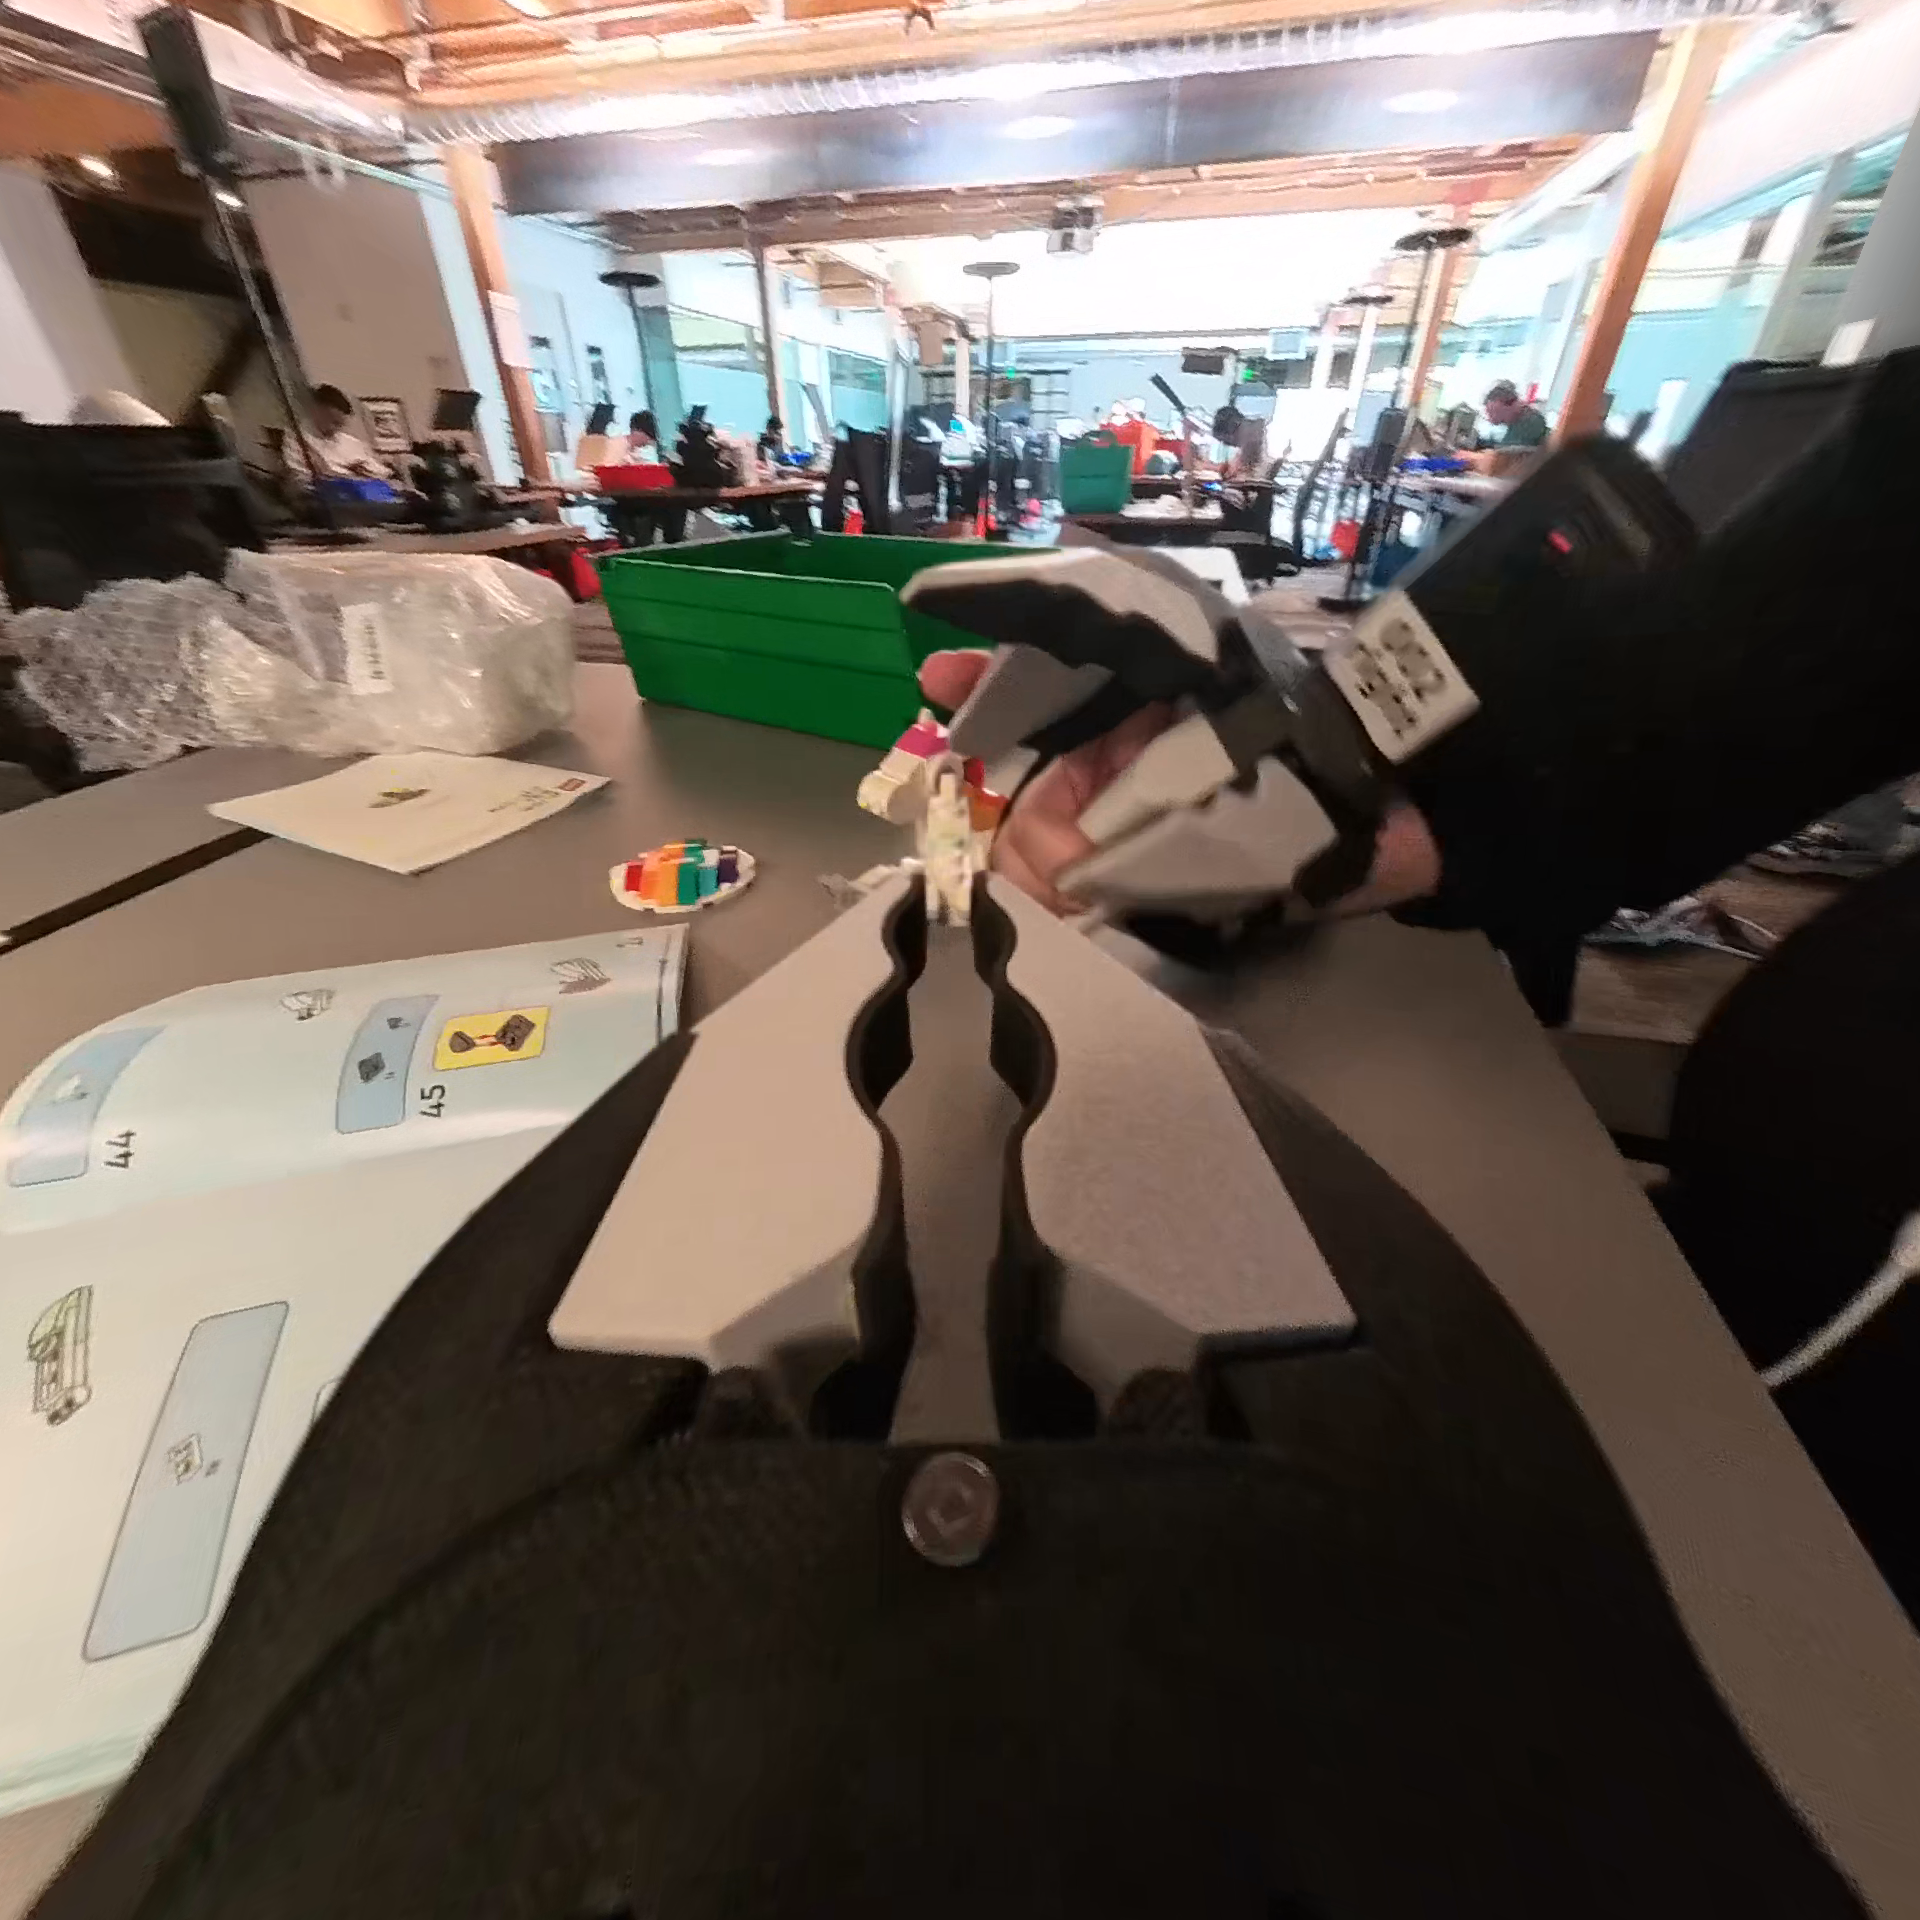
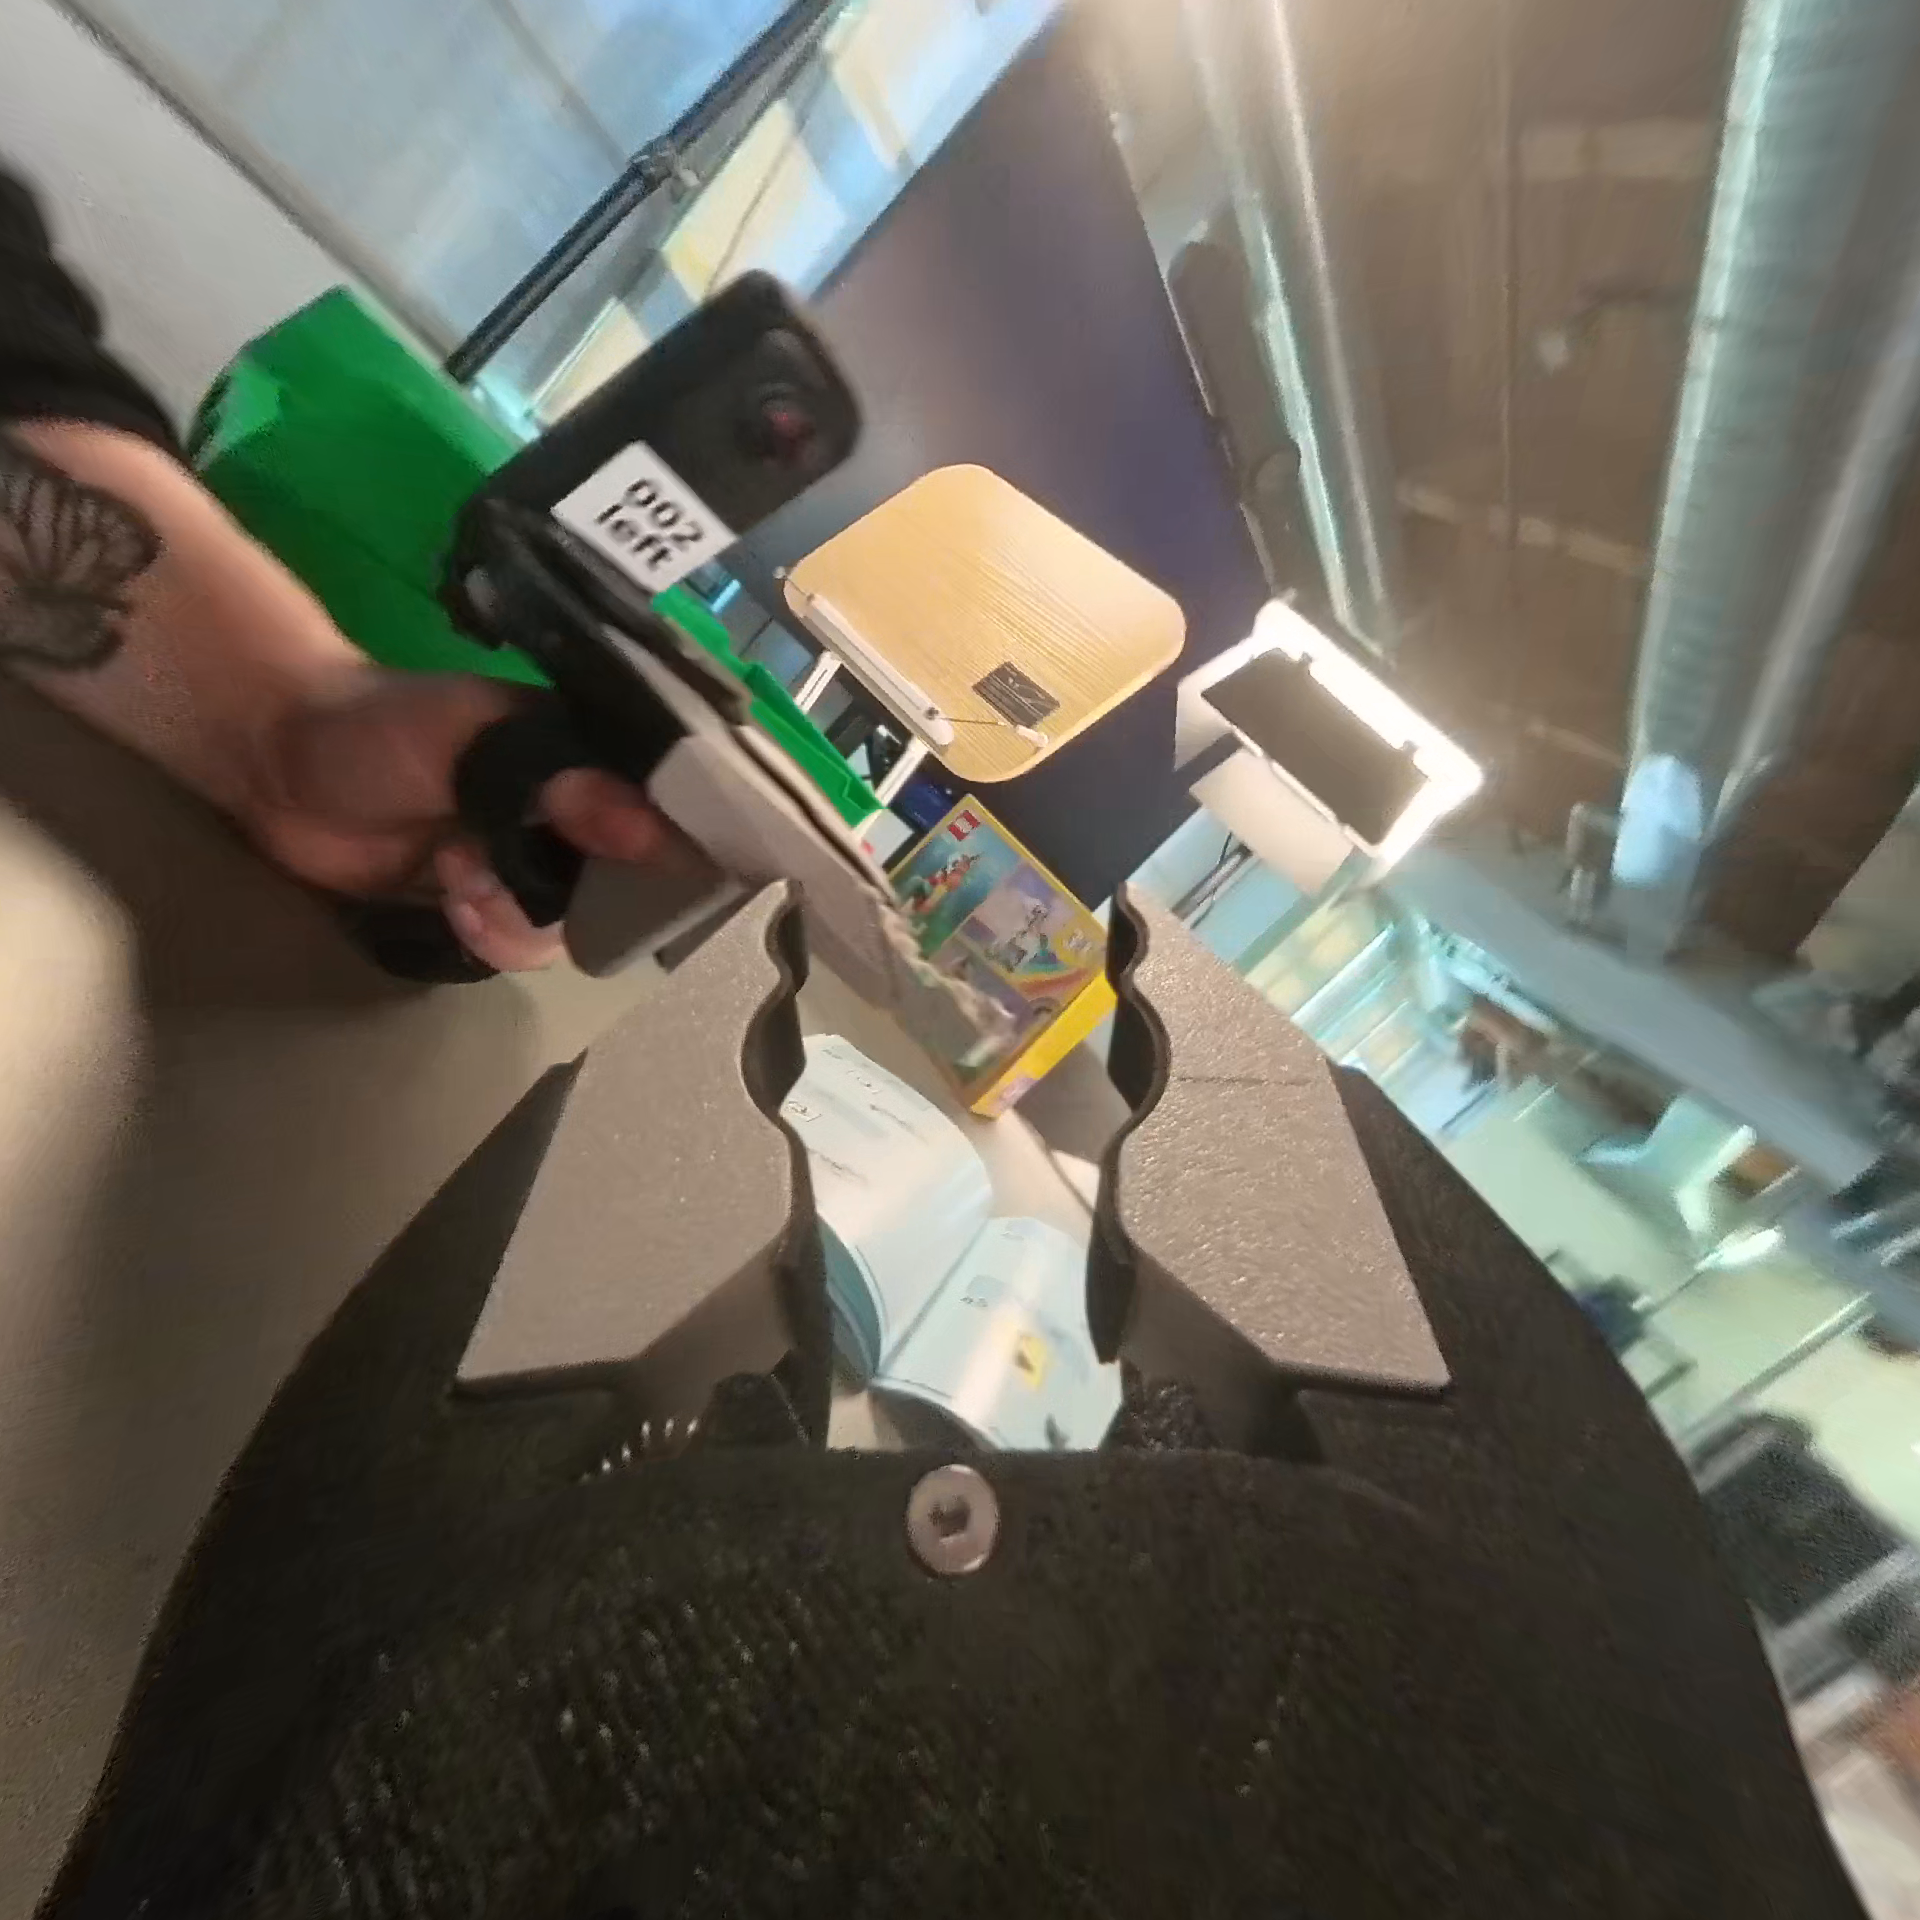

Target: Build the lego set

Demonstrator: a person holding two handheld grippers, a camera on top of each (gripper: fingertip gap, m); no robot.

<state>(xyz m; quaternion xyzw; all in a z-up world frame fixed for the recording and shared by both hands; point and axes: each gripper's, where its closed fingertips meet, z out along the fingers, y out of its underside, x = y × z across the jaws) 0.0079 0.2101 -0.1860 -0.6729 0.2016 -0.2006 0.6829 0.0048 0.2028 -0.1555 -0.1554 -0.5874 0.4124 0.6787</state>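
Two views, and only my left wrist view shows the build clearly. There my left gripper (image 1: 948, 906) has its fingers pinched narrow on the white lego figure (image 1: 940, 821), held upright above the worktop (image 1: 436, 904) near its right edge. My right gripper (image 1: 977, 665) reaches in from the right with its fingers spread, a fingertip of the hand (image 1: 1070, 800) holding it just behind the figure. A rainbow piece (image 1: 683, 873) lies on the worktop, the open instruction booklet (image 1: 312, 1091) at the near left, a green bin (image 1: 758, 644) toward the far edge.

My right wrist view shows my right gripper (image 2: 956, 914) gaping wide and empty, the yellow lego box (image 2: 997, 956) and booklet (image 2: 935, 1247) beyond, and the left gripper (image 2: 914, 987) blurred.
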